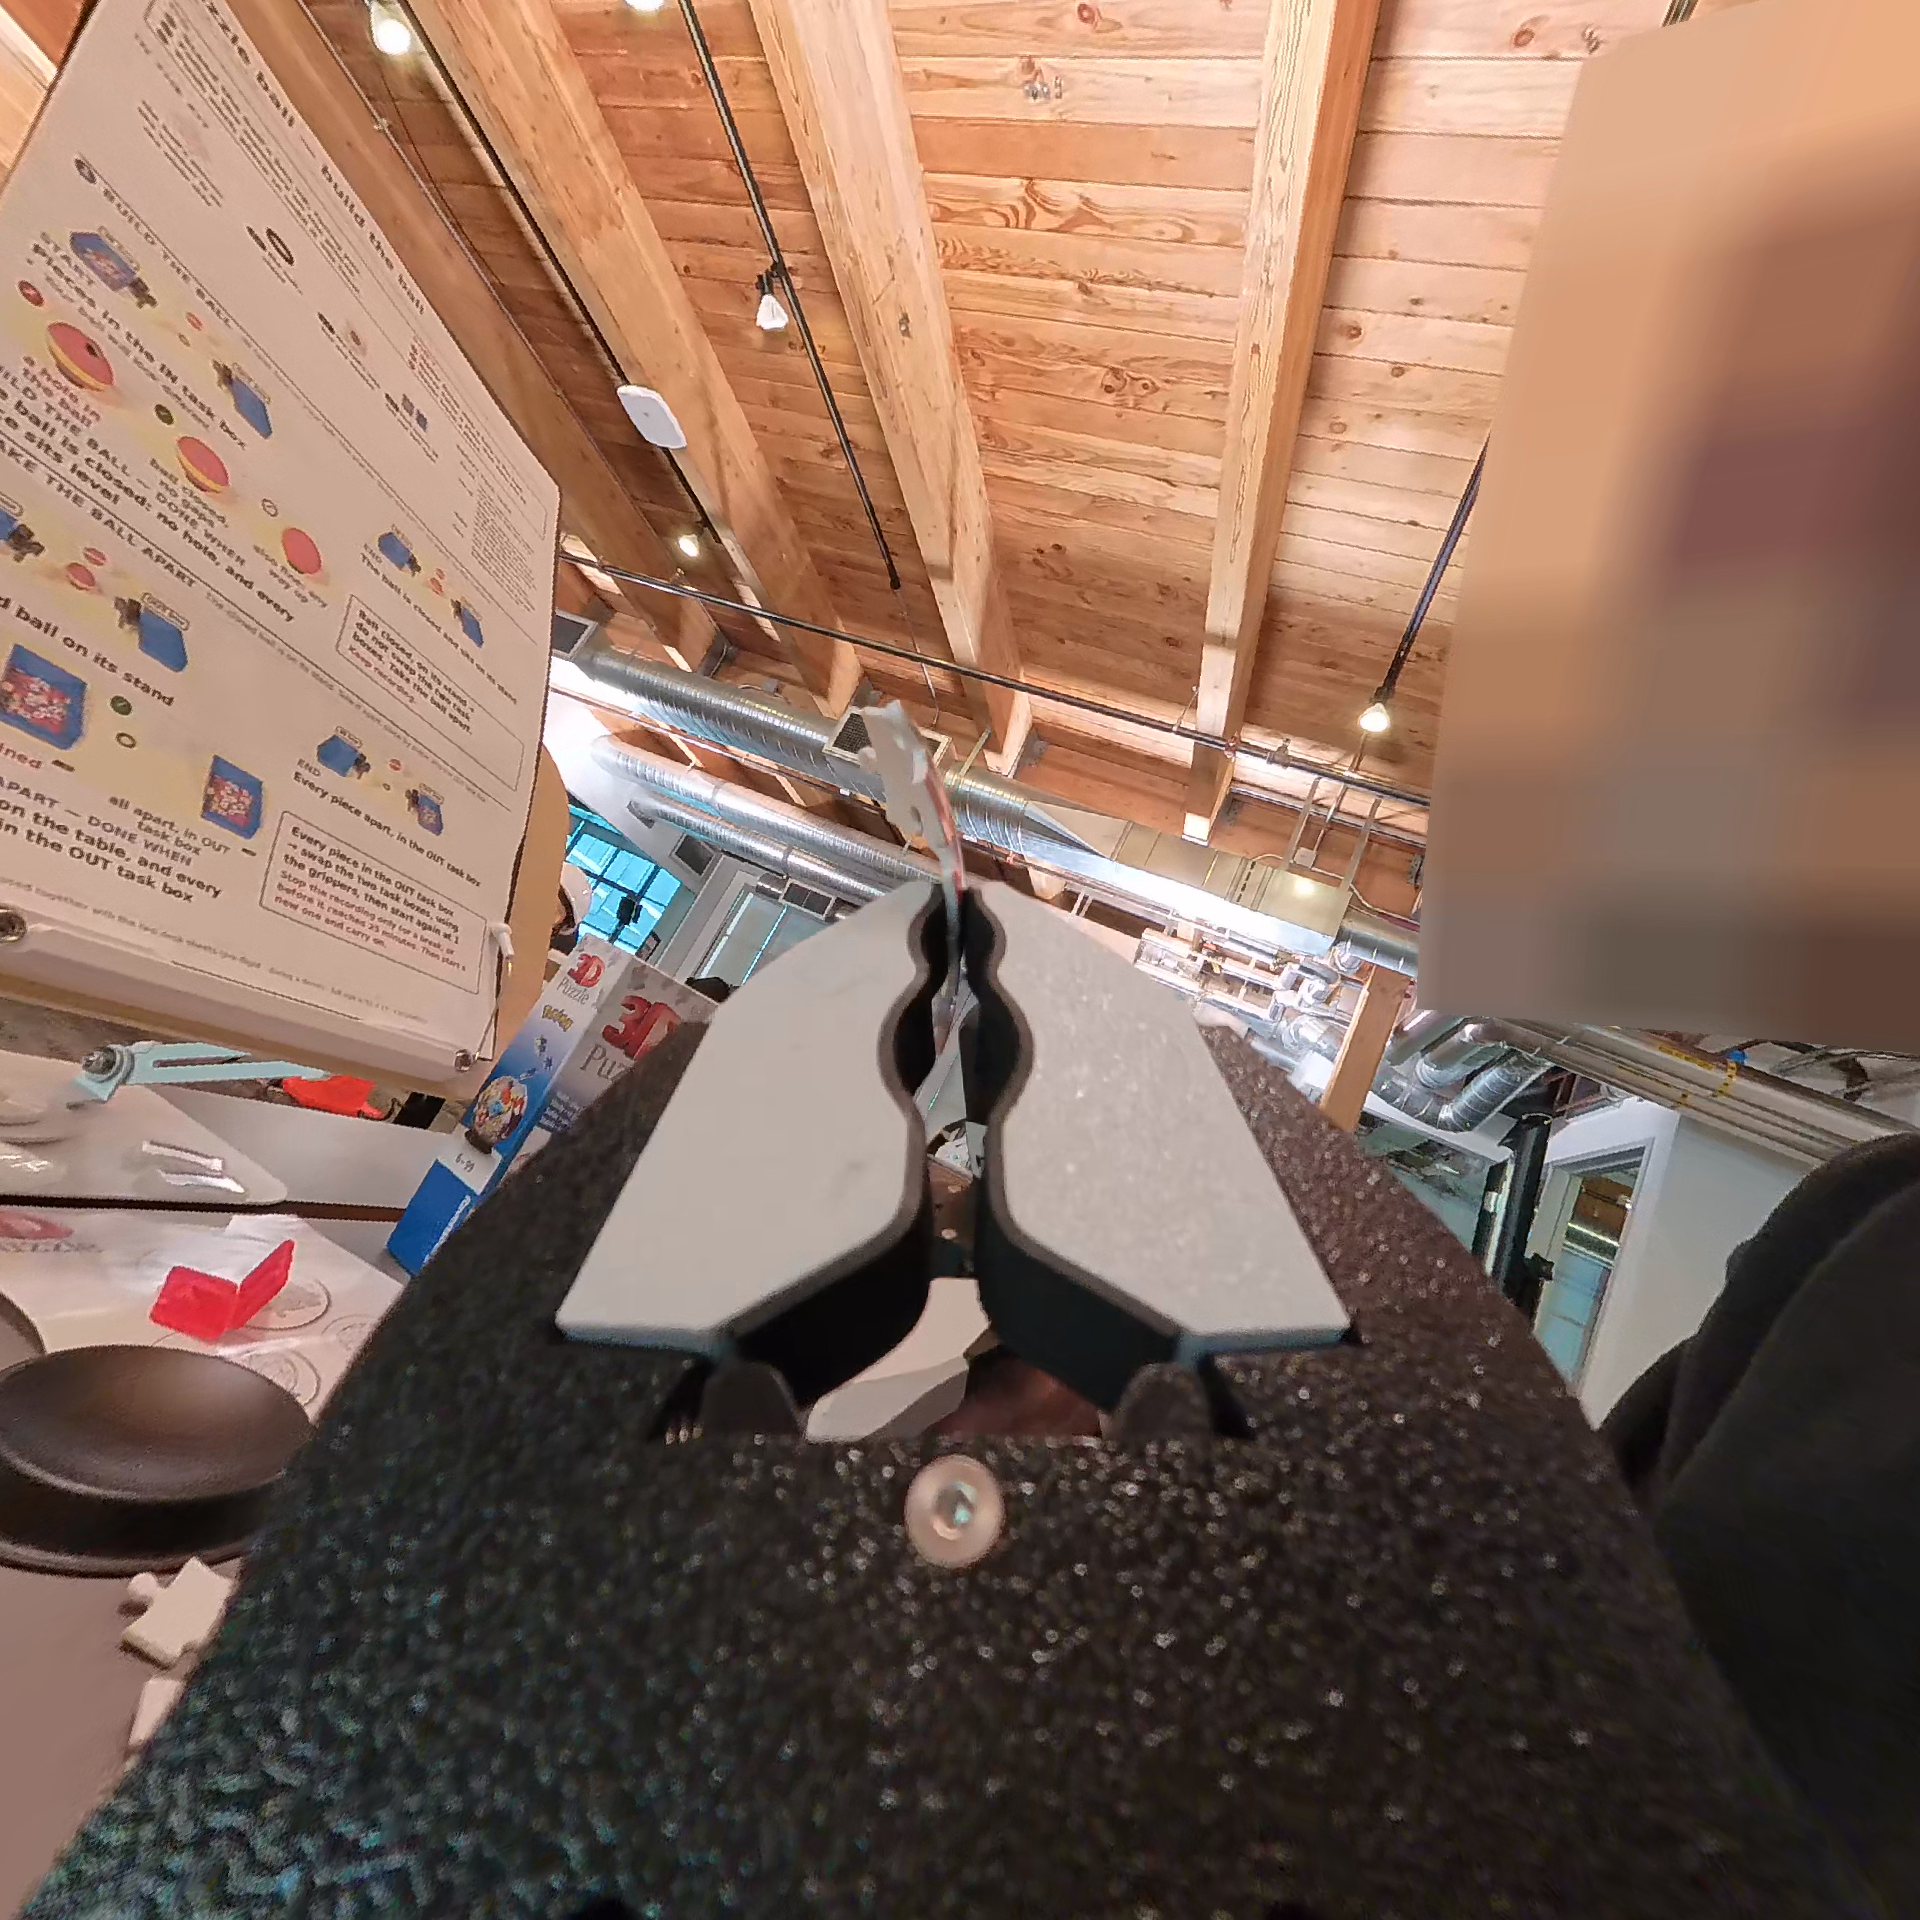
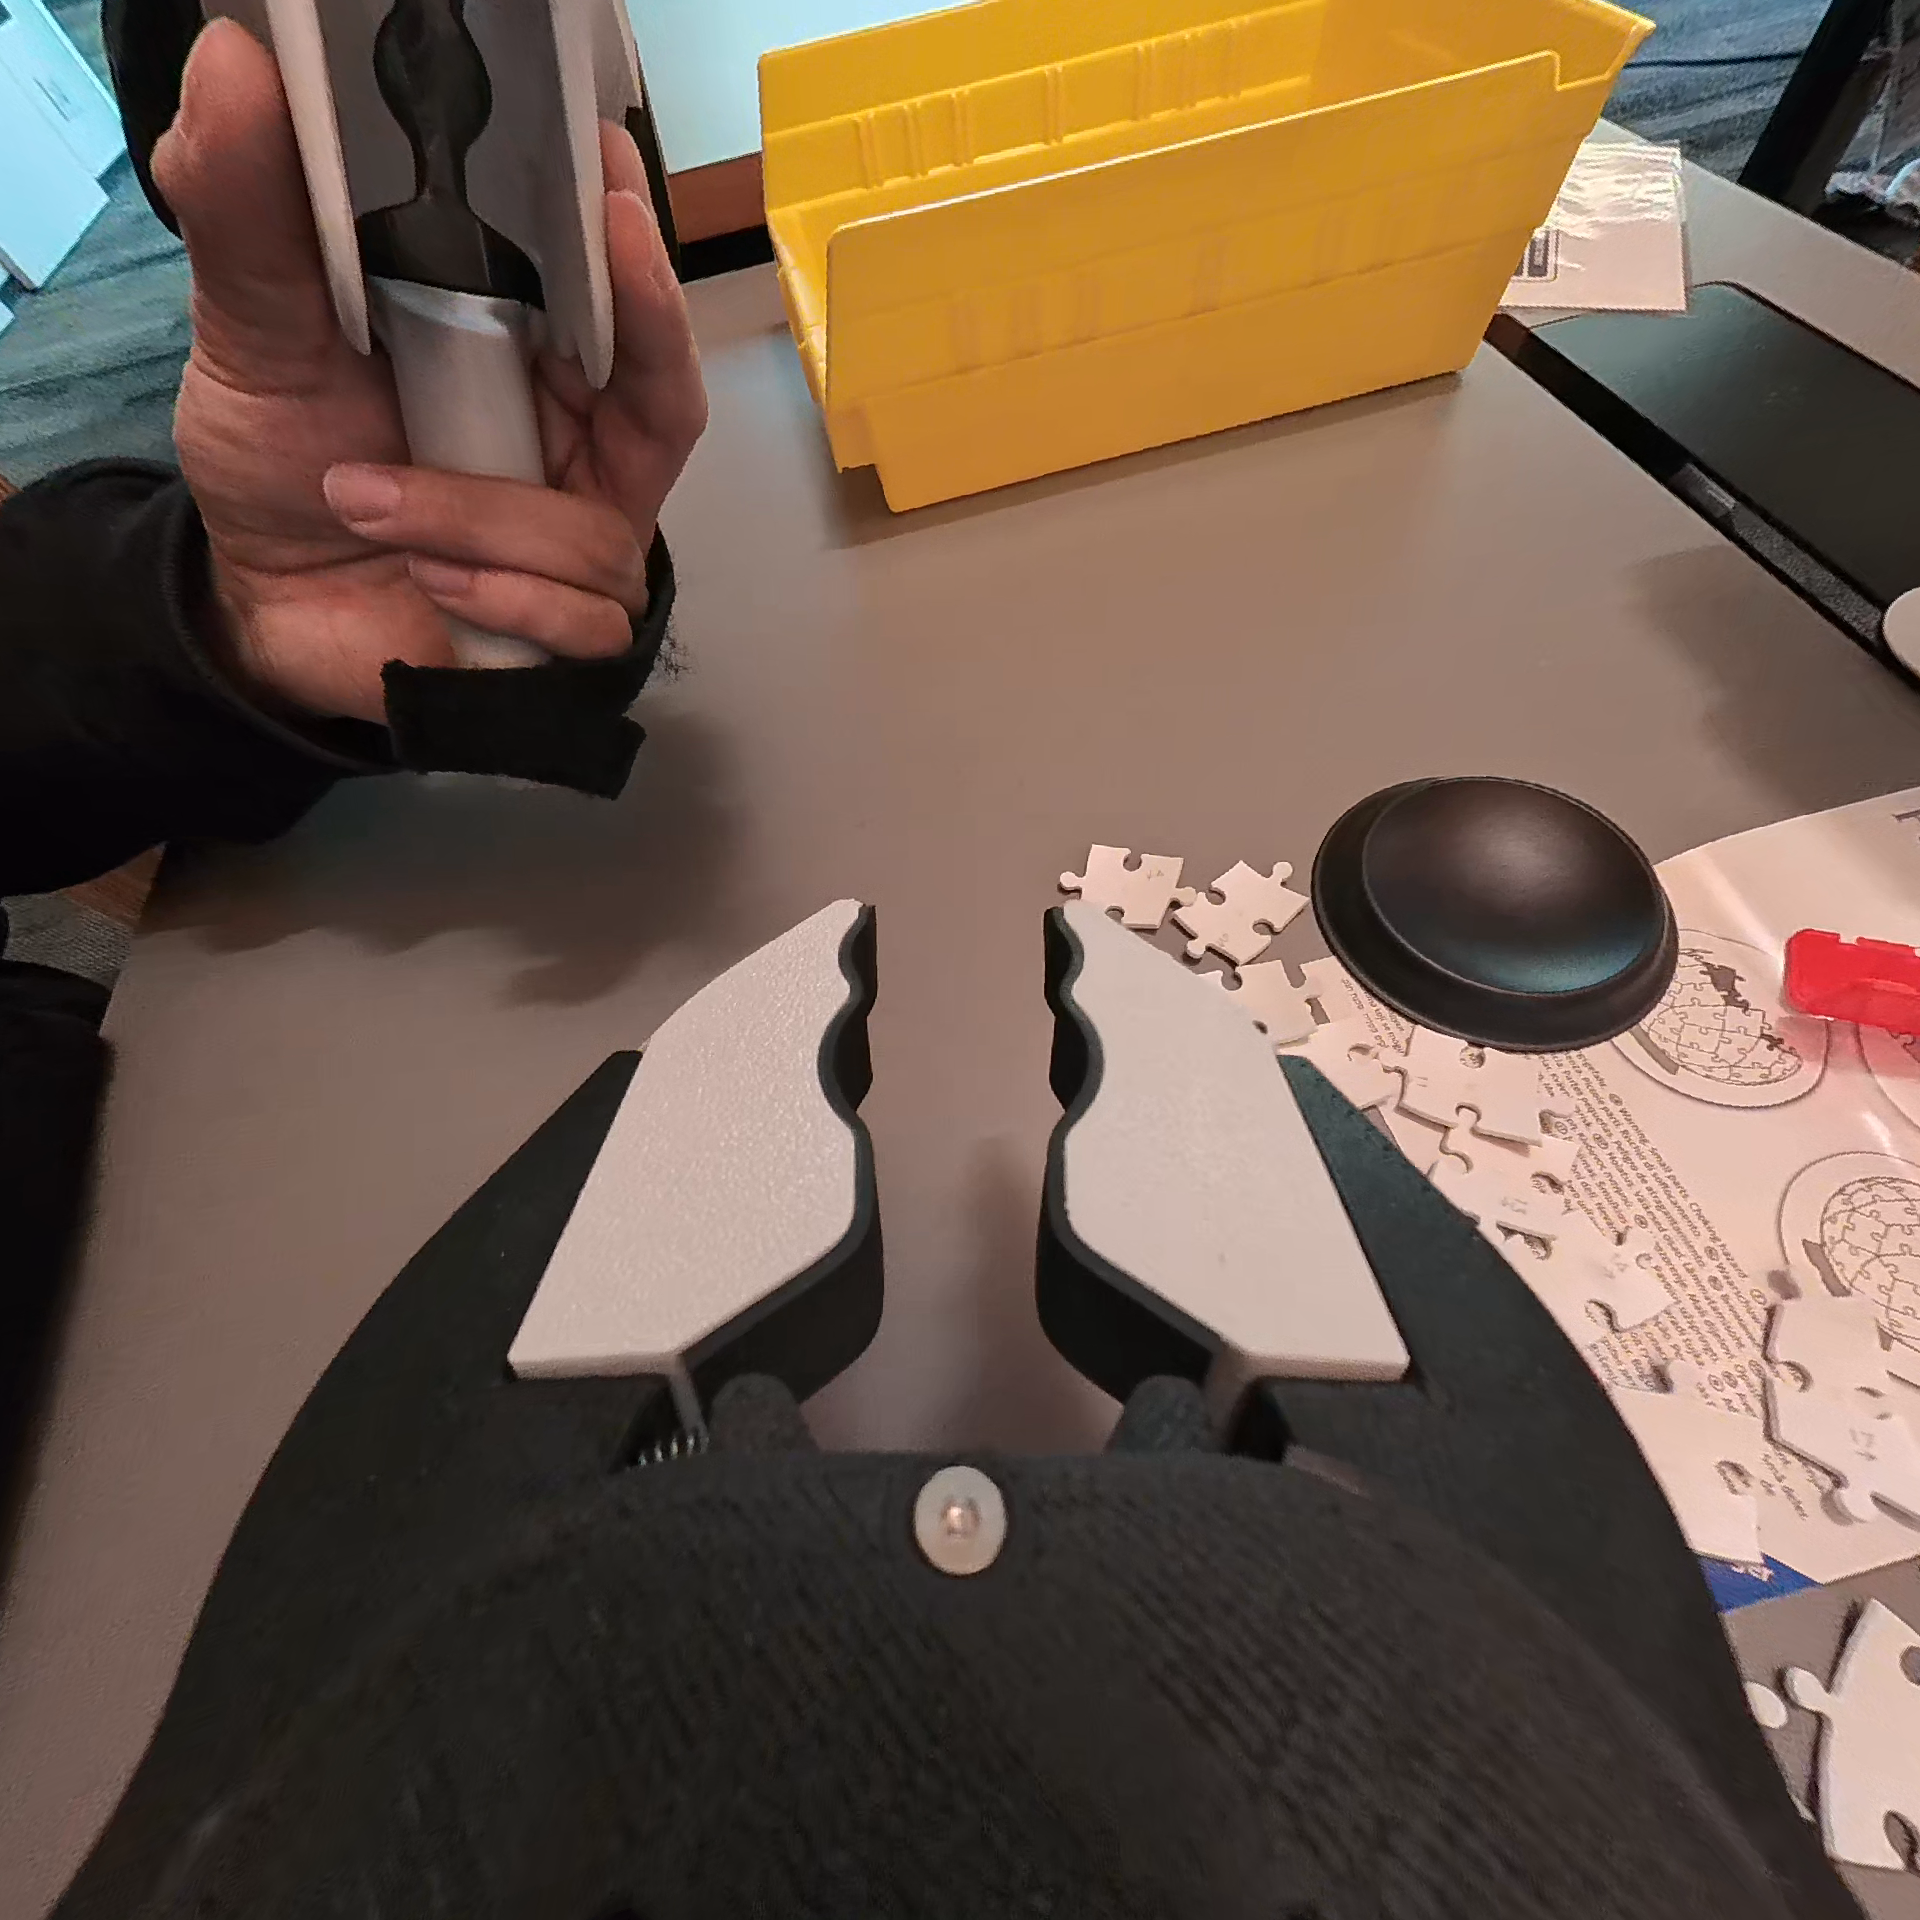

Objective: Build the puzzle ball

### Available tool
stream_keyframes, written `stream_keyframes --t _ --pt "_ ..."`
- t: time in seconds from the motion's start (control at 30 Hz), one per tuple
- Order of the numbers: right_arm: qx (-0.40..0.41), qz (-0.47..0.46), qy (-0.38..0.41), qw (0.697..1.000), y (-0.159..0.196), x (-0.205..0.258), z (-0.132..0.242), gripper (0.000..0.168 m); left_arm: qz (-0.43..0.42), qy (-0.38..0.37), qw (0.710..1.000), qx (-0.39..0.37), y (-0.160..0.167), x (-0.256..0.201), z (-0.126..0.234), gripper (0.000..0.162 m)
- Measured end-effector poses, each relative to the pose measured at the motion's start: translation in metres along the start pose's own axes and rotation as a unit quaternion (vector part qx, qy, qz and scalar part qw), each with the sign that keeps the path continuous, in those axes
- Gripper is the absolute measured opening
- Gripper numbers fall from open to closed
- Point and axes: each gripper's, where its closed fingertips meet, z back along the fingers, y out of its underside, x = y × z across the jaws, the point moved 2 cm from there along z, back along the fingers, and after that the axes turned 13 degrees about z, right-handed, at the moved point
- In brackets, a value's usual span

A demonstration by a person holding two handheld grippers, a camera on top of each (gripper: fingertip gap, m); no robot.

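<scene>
My left gripper point(image 1: 961, 909) points up toward the ceiling and is shut on a thin puzzle piece point(image 1: 904, 769) that sticks out edge-on past its tips. In the right wrist view a hand point(image 2: 416, 520) holds the left gripper's handle raised at the upper left. My right gripper point(image 2: 956, 925) is open and empty, low over the grey table point(image 2: 831, 727). Several white puzzle pieces point(image 2: 1195, 894) lie face down just right of its right fingertip. The black dome-shaped stand point(image 2: 1496, 914) sits beyond them; it also shows in the left wrist view point(image 1: 135, 1444).
An empty yellow bin point(image 2: 1174, 239) stands at the back of the table. A printed instruction sheet point(image 2: 1714, 1195) with more pieces and a red plastic part point(image 2: 1860, 977) lies at right. An instruction board point(image 1: 239, 499) and puzzle boxes point(image 1: 582, 1039) stand at left. One gripper's finger ends stand about 15 centimetres off the other's.
</scene>
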Motion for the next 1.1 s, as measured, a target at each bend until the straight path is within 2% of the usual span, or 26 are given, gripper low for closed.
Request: stream_keyframes --t 0.43,0.6,0.73,0.8,1.0,1.1 --pt "-0.021 -0.01 0.0 1.0 -0.003 -0.002 0.005 0.031 0.01 -0.015 0.999 0.046 0.013 0.005 -0.001 0.002" --pt "-0.095 -0.044 0.013 0.994 -0.022 -0.01 0.024 0.03 0.043 -0.023 0.993 0.109 0.026 0.009 -0.002 0.001" --pt "-0.184 -0.071 0.004 0.98 -0.05 -0.015 0.051 0.032 0.064 -0.024 0.977 0.203 0.046 0.01 0.001 0.001" --pt "-0.2 -0.062 -0.001 0.978 -0.06 -0.014 0.061 0.035 0.056 -0.021 0.966 0.252 0.056 0.008 0.004 0.001" --pt "-0.15 0.057 -0.034 0.986 -0.079 0.012 0.061 0.042 0.034 -0.027 0.939 0.342 0.075 0.006 0.009 0.001" --pt "-0.103 0.087 -0.072 0.988 -0.08 0.02 0.051 0.04 0.039 -0.026 0.927 0.372 0.082 0.006 0.011 0.001"
